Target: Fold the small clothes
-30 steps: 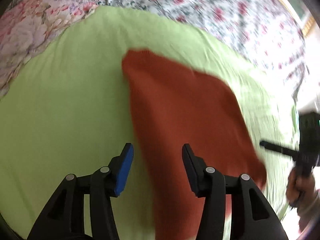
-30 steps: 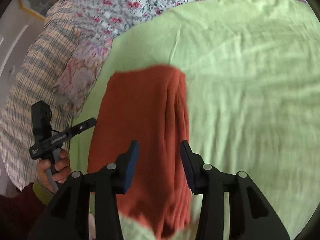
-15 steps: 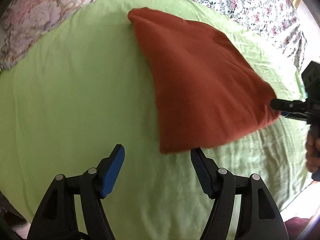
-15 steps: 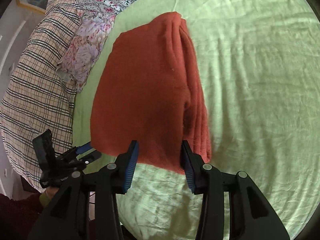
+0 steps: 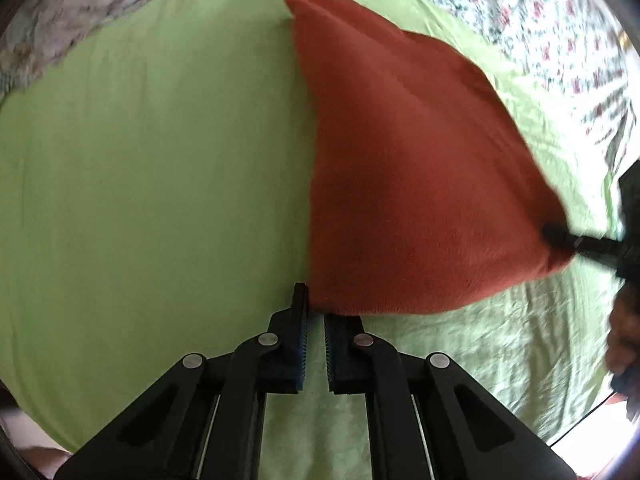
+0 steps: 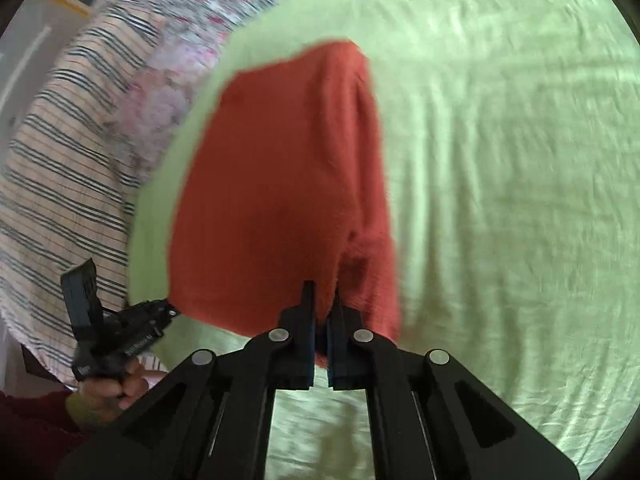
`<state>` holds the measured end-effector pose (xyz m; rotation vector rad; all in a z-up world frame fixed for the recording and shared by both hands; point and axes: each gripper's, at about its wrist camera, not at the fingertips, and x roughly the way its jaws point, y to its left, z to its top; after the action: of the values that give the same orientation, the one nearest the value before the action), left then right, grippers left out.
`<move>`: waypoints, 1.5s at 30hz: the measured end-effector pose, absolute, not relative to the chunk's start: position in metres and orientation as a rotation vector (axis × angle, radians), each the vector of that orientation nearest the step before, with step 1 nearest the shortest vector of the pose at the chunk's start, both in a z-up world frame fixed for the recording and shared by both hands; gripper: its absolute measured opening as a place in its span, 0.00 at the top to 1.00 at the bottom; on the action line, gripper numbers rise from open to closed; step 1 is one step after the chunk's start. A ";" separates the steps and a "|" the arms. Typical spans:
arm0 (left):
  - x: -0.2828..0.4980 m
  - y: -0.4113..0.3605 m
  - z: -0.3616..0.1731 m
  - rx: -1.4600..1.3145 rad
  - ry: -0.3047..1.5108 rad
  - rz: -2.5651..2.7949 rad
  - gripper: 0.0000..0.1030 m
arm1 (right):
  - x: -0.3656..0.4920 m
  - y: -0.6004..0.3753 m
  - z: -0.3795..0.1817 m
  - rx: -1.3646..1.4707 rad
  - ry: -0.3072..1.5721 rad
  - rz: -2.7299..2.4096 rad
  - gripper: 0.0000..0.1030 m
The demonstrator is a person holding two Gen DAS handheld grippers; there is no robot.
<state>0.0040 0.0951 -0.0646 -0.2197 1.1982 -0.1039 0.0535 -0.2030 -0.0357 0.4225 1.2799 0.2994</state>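
A rust-red knitted cloth [image 5: 400,168] lies folded on a light green sheet [image 5: 160,160]. My left gripper [image 5: 314,304] is at its near left corner, jaws closing tight with the cloth's edge pinched between the blue pads. In the right wrist view my right gripper [image 6: 322,300] is closing on the near right edge of the cloth [image 6: 272,184], with thick folds caught between its fingers. Each gripper also shows in the other's view: the right gripper [image 5: 554,236] at the cloth's right corner, the left gripper [image 6: 166,306] at its left corner.
A floral bedcover [image 5: 520,12] lies beyond the green sheet, and a striped fabric [image 6: 60,152] lies at the left of the right wrist view. A hand [image 6: 108,392] with a dark red sleeve holds the left gripper. The sheet's near edge is close below both grippers.
Both grippers came down to the cloth's near edge and went from open to shut on its two near corners. The cloth lies as it did half a second ago.
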 end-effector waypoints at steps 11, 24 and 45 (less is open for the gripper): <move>-0.004 0.104 0.005 -0.264 1.102 -0.302 0.68 | 0.053 -0.226 -0.008 0.453 1.202 0.240 0.87; 0.077 0.079 -0.027 -0.249 1.119 -0.339 0.76 | 0.123 -0.171 -0.031 0.383 1.225 0.304 0.87; 0.045 0.074 -0.014 -0.221 1.105 -0.350 0.85 | 0.089 -0.186 -0.012 0.365 1.181 0.278 0.96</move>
<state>0.0449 0.0739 -0.0139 -0.2205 1.1051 -0.3500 0.0888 -0.1857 -0.0118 0.3647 1.1815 0.2777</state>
